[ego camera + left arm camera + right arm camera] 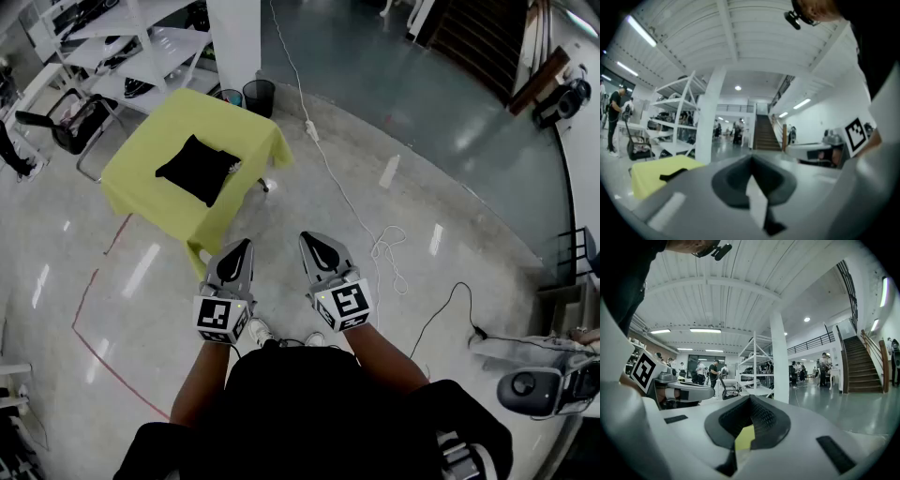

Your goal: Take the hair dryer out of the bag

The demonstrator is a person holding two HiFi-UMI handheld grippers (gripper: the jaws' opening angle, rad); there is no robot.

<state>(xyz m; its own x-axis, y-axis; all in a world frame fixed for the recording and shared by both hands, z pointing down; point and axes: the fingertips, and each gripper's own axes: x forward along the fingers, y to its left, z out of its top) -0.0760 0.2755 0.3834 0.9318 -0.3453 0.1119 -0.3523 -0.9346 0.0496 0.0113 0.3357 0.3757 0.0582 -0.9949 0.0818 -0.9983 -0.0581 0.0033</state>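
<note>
A: What takes up most of the scene?

B: A polished grey floor [450, 234] in a big hall. White shelving [141, 47] stands at the far left, with a white column [234, 37] beside it.

A: And the table?

B: A table under a yellow-green cloth [141, 192] stands on that floor, ahead of the person and to the left, well apart from both grippers. The left gripper view shows it low on the left.

A: Where is the bag?

B: The black bag [197, 169] lies flat near the middle of the cloth. It shows as a thin dark sliver in the left gripper view. I can't see the hair dryer in any view.

A: What about the grippers?

B: The person holds them side by side, close to the body, pointing roughly level towards the table. The left gripper [246, 242] has its jaws pressed fully together, dark pads meeting at the tip, with nothing between them. The right gripper [309, 236] is the same, jaws closed tight and gripping nothing. Each shows the other's marker cube at the edge of its own view.

A: Anything smaller?

B: Two black bins [258, 94] sit just behind the table. A white cable [328, 169] runs across the floor past the table's right side, ending in loops near the right gripper. A thin red line [94, 319] is marked on the floor at the left.
</note>
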